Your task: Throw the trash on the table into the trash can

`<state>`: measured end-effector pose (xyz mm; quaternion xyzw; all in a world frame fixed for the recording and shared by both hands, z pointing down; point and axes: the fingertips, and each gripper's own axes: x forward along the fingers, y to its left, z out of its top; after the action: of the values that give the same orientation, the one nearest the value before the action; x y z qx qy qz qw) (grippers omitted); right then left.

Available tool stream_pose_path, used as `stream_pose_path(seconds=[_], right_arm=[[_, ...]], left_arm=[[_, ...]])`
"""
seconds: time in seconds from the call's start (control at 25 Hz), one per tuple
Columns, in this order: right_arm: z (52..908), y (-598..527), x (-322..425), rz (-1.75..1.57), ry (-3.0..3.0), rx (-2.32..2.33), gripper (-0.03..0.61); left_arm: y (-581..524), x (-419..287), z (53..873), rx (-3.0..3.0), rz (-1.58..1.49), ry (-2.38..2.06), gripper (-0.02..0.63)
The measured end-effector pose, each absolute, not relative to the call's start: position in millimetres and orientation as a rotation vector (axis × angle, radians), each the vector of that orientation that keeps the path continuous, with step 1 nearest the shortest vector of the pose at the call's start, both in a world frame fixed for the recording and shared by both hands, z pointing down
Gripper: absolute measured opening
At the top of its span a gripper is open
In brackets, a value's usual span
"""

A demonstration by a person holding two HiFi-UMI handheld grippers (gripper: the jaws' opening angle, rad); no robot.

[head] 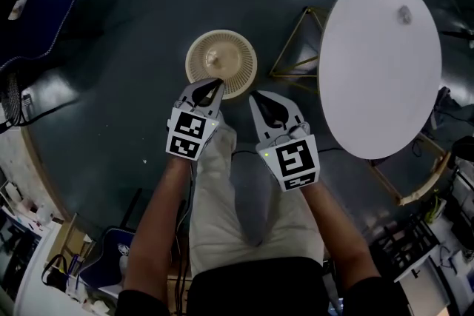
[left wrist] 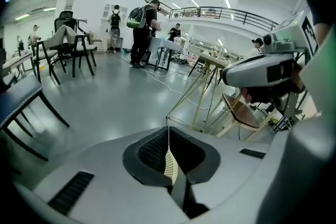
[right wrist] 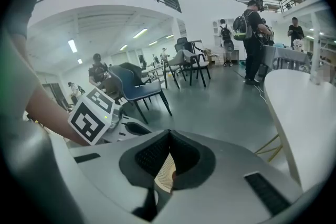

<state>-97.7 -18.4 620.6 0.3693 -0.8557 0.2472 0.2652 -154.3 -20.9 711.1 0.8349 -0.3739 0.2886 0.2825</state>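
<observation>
While beside table (head: pixel 378 85), trash can (head: pixel 221 64) on floor (head: pixel 141 92)

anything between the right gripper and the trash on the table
Nothing visible does. The trash lies alone at the far end of the white table; from the shut right gripper to it, only floor and bare tabletop show.

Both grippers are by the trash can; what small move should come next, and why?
Probably swing the right gripper toward the white table, opening its jaws: it and the left gripper are shut and empty by the trash can, while a small crumpled scrap lies on the table's far end.
</observation>
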Motion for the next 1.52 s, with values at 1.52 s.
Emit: stream_pose_path(seconds=[1.52], right_arm=[[382.0,-43.1,82.0,0.491,-2.335,1.233,0.017]], left_arm=[[-17.1,28.9,371.9,2.590,0.446,-1.070,0.015]])
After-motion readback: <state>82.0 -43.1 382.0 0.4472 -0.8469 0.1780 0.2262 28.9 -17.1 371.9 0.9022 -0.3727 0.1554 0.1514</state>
